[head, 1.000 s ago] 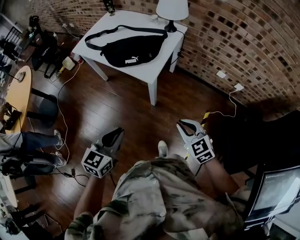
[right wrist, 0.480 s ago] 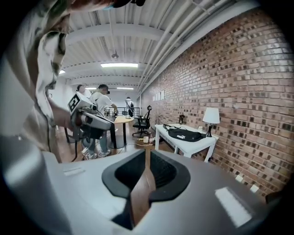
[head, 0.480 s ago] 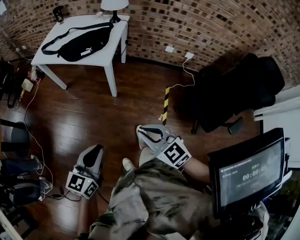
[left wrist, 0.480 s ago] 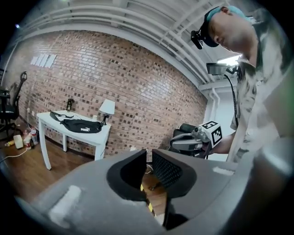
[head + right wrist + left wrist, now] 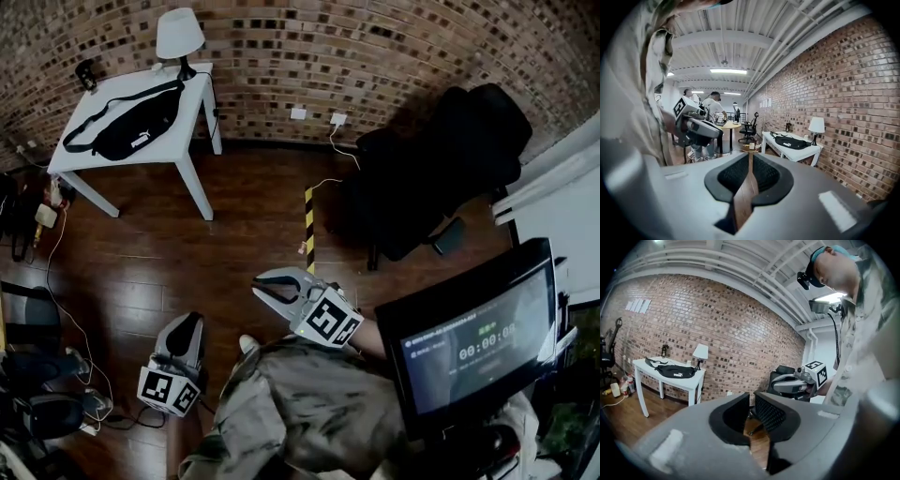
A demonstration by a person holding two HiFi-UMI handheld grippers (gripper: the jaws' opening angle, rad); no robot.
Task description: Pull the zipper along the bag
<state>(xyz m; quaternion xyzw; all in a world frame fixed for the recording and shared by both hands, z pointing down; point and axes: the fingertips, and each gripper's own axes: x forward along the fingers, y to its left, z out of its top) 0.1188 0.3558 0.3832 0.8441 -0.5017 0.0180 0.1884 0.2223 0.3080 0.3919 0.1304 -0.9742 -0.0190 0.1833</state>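
- Left gripper (image 5: pixel 751 404): jaws drawn together, only a sliver of wooden floor (image 5: pixel 234 244) showing between the pads. It grips nothing, touches nothing, and hangs low at the person's left side.
- Right gripper (image 5: pixel 750 161): same story. The jaws are pressed close with a thin strip of floor between them, and nothing is held. It sits out in front of the person's body, above the floor.
- Each gripper shows in the other's view, off to the side and clear of the jaws.
- Bag (image 5: pixel 131 127): one black waist bag lying flat on the white table (image 5: pixel 161 153) by the brick wall (image 5: pixel 375 56), its strap looped out along the tabletop. It is well apart from both grippers.
- The zipper is too small to make out from here.
- Counting up: two grippers, one bag, one table, and one lamp (image 5: pixel 180 36) standing at the table's far corner, just beside the bag.
- Around the room there is one black office chair (image 5: pixel 441 159) against the wall, and one monitor (image 5: pixel 469 337) close at the person's right with a row of digits on its screen. One yellow-and-black striped strip (image 5: pixel 307 211) lies on the floor between table and chair.
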